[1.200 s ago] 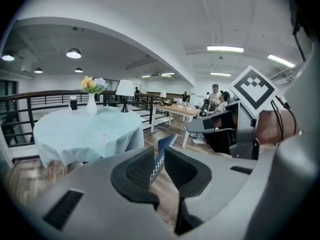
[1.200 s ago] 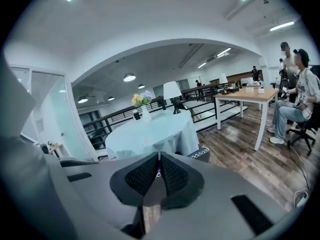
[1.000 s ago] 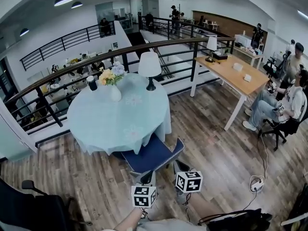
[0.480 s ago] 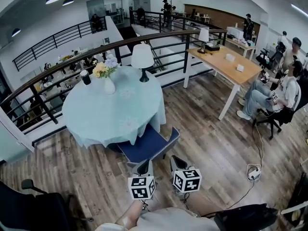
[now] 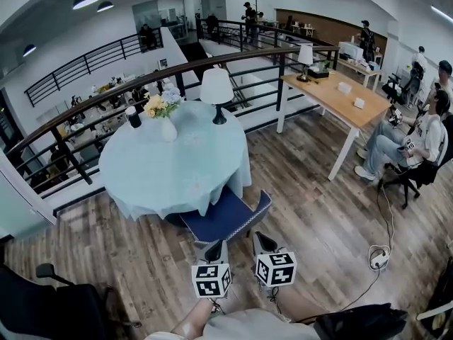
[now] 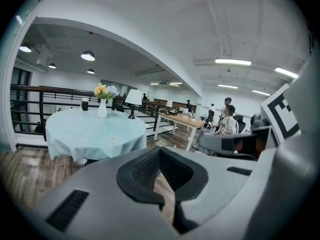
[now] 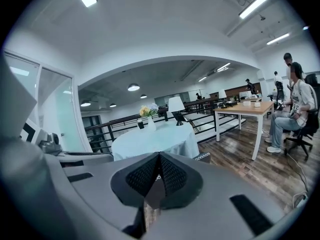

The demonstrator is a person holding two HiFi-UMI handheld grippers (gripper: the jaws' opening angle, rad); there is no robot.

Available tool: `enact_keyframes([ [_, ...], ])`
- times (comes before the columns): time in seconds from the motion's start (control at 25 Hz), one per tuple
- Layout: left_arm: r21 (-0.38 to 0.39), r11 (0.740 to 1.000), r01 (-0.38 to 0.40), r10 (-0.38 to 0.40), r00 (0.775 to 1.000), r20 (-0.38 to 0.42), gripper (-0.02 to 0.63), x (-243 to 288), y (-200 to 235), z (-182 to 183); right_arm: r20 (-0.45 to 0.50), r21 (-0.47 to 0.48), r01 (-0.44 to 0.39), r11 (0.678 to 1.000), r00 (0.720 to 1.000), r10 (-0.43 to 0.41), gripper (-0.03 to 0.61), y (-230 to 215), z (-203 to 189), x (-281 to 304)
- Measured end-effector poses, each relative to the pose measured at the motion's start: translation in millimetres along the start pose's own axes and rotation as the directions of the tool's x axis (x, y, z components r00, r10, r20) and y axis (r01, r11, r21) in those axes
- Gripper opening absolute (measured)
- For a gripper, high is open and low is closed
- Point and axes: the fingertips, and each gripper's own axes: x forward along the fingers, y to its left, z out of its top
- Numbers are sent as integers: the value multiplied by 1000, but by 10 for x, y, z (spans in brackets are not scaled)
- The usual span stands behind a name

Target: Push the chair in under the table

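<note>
Mezzanine floor, seen from above: the blue chair (image 5: 226,217) stands with its far end under the pale blue cloth (image 5: 177,168) of the round surface (image 5: 152,190), its near end out over the plank floor (image 5: 318,218). The cloth hides the rest of the chair, and I cannot make out its legs.

My left gripper (image 5: 214,246) and right gripper (image 5: 262,241) sit side by side just short of the seat's near edge; whether either touches it I cannot tell. The left fingers (image 6: 142,169) are pressed together on nothing, and so are the right fingers (image 7: 172,176). In the left gripper view the gripper body blocks the chair entirely; in the right gripper view only one trimmed corner shows.

On the cloth stand a vase of flowers (image 5: 164,115), a lamp (image 5: 216,91) and a dark cup (image 5: 134,117). A black railing (image 5: 85,115) curves behind, a wooden desk (image 5: 340,98) stands to the right, and seated people (image 5: 417,144) are at the frame's edge.
</note>
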Motion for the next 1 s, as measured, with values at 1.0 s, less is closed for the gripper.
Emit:
enact_keyframes([
  [1.0, -9, 998, -62, 62, 998, -14, 3, -90, 212, -80, -42, -44, -2, 999, 999, 0, 17, 99, -36, 88],
])
